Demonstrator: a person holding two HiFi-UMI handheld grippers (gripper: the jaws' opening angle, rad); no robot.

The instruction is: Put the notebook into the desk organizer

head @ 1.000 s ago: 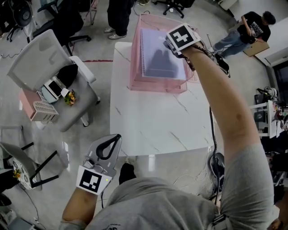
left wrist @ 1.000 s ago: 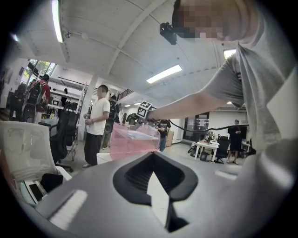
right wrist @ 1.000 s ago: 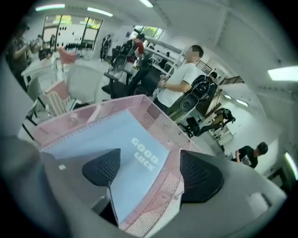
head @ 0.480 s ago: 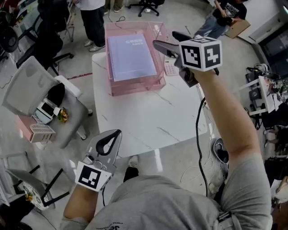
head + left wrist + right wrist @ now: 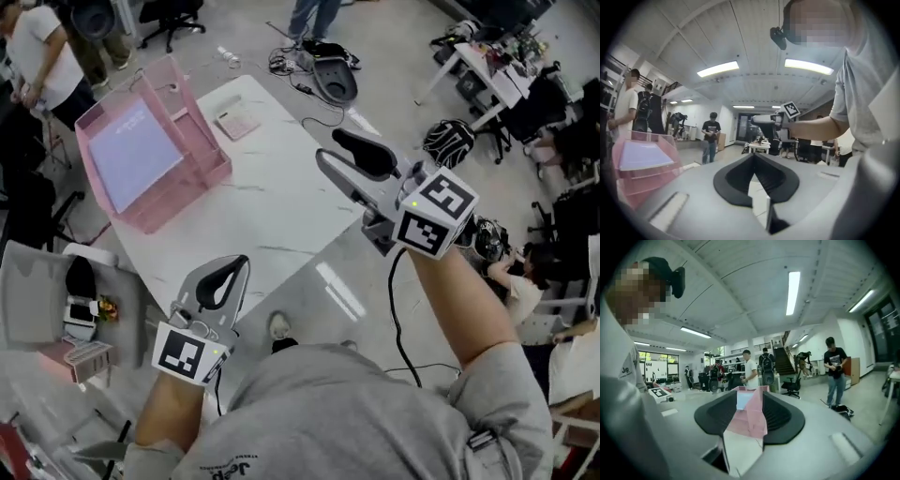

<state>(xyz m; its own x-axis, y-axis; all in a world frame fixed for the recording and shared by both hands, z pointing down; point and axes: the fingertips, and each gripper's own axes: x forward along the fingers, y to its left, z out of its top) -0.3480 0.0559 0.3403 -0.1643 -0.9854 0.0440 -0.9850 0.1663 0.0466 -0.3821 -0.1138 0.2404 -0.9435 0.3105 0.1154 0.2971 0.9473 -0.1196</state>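
Notebook (image 5: pixel 131 155) lies flat in the top tray of the pink desk organizer (image 5: pixel 202 176) at the desk's (image 5: pixel 281 211) far left corner, so the job looks done, only the retreat left! Right gripper (image 5: pixel 328 144) hangs by the desk's right edge, jaws just been closing, part-spread on nothing; left gripper (image 5: pixel 241 262) sits off the near edge, tips pressed together, empty. Bare desk between them and the organizer, a calculator (image 5: pixel 234 122) just beside it.

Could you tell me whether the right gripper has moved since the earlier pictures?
Yes: the right gripper drew back from the pink organizer toward the person; its empty jaws have been closing.
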